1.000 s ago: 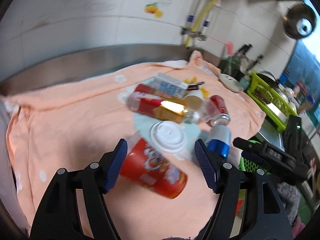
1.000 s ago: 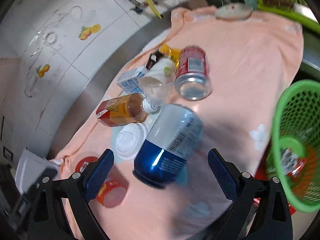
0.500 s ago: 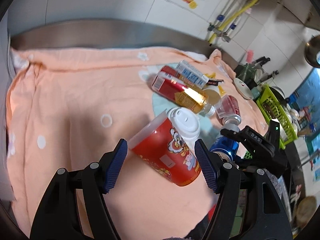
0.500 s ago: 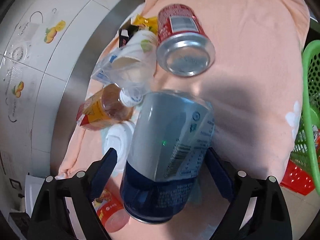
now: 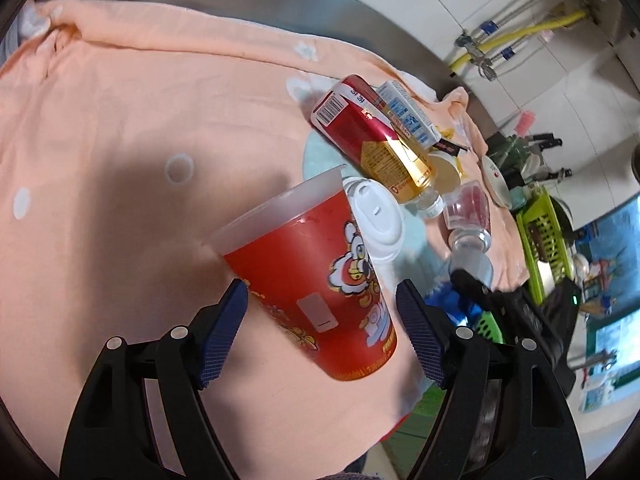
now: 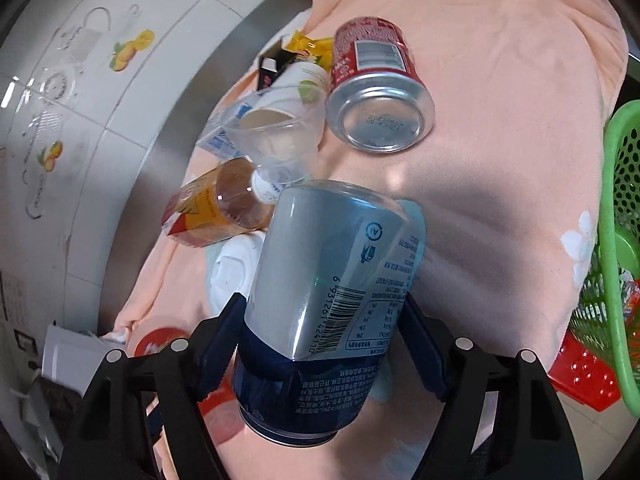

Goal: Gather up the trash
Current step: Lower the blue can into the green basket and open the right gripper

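A red printed plastic cup (image 5: pixel 316 276) lies on its side on the peach cloth (image 5: pixel 120 120). My left gripper (image 5: pixel 322 330) is open, with its blue pads on either side of the cup. A silver and blue can (image 6: pixel 332 304) lies between the pads of my right gripper (image 6: pixel 320 346), whose jaws have closed against its sides. The red cup also shows in the right wrist view (image 6: pixel 160 340). Beyond lie a white lid (image 5: pixel 376 220), a tea bottle (image 5: pixel 372 144), a clear cup (image 6: pixel 280 136) and a red can (image 6: pixel 376 92).
A green mesh basket (image 6: pixel 624 240) with trash inside hangs off the table's right edge. A blue and white carton (image 5: pixel 408 114) and small wrappers (image 6: pixel 308 46) lie behind the pile. A steel ledge and tiled wall (image 6: pixel 80 120) run along the back. A green crate (image 5: pixel 540 240) stands far right.
My left gripper moved in around the red cup, which now looks larger between the pads. My right gripper advanced over the silver and blue can and its jaws closed in on it.
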The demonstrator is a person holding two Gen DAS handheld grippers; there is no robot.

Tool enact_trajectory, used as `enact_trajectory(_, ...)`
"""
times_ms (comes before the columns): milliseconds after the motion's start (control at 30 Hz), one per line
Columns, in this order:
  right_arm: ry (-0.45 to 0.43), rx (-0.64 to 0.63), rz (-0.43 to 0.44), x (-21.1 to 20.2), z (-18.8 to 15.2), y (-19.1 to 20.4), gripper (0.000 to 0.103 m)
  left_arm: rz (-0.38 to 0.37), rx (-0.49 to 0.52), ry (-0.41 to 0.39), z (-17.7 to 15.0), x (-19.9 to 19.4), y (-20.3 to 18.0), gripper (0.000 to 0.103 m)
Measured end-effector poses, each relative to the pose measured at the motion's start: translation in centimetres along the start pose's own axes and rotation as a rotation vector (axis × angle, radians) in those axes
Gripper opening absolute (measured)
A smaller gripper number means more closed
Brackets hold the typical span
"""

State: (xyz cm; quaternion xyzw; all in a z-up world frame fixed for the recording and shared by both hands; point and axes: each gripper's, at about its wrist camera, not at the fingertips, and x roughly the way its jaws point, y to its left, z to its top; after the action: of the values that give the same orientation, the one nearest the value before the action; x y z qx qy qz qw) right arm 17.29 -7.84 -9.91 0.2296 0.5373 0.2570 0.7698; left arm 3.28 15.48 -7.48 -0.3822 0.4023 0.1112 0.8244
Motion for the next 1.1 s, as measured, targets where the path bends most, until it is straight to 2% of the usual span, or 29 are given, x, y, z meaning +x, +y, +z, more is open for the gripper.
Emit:
enact_trajectory(167, -0.020, -0.061, 0.046, -2.2, -0.9, 0.4, 0.073, 0.030, -0.006, -0.004, 0.7, 1.1, -0.6, 0.076)
enact_trajectory(367, -0.058, -0.129, 0.038, -4.6, -1.6, 0.3, 0.073, 0.034, -0.014, 0.000, 1.3, 2.6, -0.9, 0.076)
enact_trajectory(600, -0.100, -0.139, 0.033, -7.1, -1.4, -0.8, 0.073, 0.009, -0.036, 0.007, 1.8, 4.0, -1.1, 0.078)
enact_trajectory(833, -0.151, -0.125, -0.044, -10.3, -0.7, -4.6, 0.073, 0.001, -0.006, 0.000, 2.2, 4.7, -1.8, 0.077)
enact_trajectory(1100, -0.191, -0.030, -0.252, -13.2, 0.4, -13.3, 0.073, -0.031, 0.045, -0.037, 2.5, 3.2, -1.7, 0.075)
